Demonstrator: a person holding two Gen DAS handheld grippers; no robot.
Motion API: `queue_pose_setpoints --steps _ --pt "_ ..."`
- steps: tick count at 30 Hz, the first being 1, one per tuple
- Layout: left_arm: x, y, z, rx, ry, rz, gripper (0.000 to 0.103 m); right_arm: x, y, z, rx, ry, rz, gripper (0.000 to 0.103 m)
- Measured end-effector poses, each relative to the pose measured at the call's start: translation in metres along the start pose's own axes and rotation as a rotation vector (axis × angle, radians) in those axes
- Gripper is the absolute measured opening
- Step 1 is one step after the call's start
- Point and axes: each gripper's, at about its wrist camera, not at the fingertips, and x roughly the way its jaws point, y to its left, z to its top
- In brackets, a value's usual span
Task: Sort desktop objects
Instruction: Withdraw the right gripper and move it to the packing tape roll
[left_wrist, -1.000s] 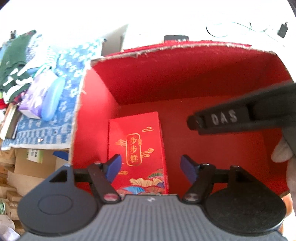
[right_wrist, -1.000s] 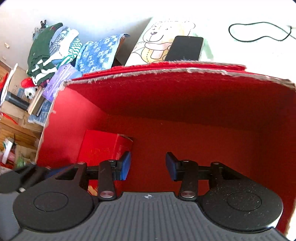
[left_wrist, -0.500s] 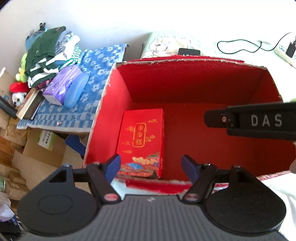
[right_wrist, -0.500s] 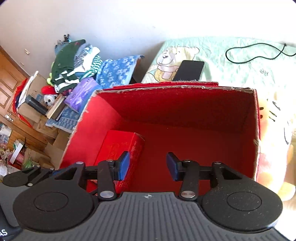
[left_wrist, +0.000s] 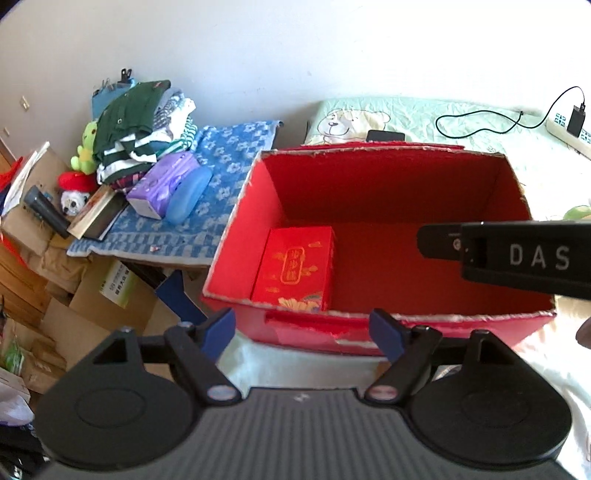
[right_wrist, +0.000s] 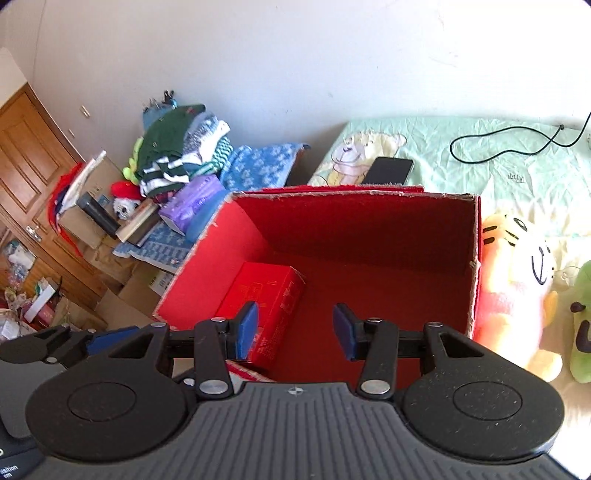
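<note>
A big open red box (left_wrist: 388, 192) (right_wrist: 354, 218) stands on the bed. Inside it, at the left, lies a smaller red carton with gold print (left_wrist: 295, 266) (right_wrist: 258, 306). My left gripper (left_wrist: 304, 334) hovers above the box's near rim; its jaws are opening and nothing is between them. My right gripper (right_wrist: 293, 328) hangs over the near part of the box, open and empty. In the left wrist view the right gripper's black body marked DAS (left_wrist: 517, 258) crosses over the box's right side.
An orange and white plush toy (right_wrist: 517, 266) and a green one (right_wrist: 583, 317) lie right of the box. A phone (right_wrist: 388, 170) and a black cable (right_wrist: 506, 144) lie on the green sheet behind. At left are folded clothes (left_wrist: 140, 125), a purple tissue pack (left_wrist: 162, 184), a blue case (left_wrist: 188, 195) and cardboard boxes (left_wrist: 107, 295).
Both grippers have pulled up and back out of the red box, so its whole rim and the room around it now show. The left jaws stand a little wider.
</note>
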Motion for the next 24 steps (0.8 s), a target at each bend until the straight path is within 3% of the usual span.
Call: queue_pose_setpoints --steps 4,18,24 --pt "-0.001 -0.003 -0.013 -0.019 0.022 -0.004 0.083 -0.012 0.003 -0.011 -0.002 -0.019 0.019 0.055" --pt "0.017 -0.013 -0.051 -0.049 0.114 -0.036 0.083 -0.029 0.0 -0.051 -0.003 -0.012 0.008 0.054" --pt "0.023 -0.016 -0.065 -0.055 0.147 -0.029 0.085 -0.028 -0.005 -0.07 0.015 0.04 0.017 0.045"
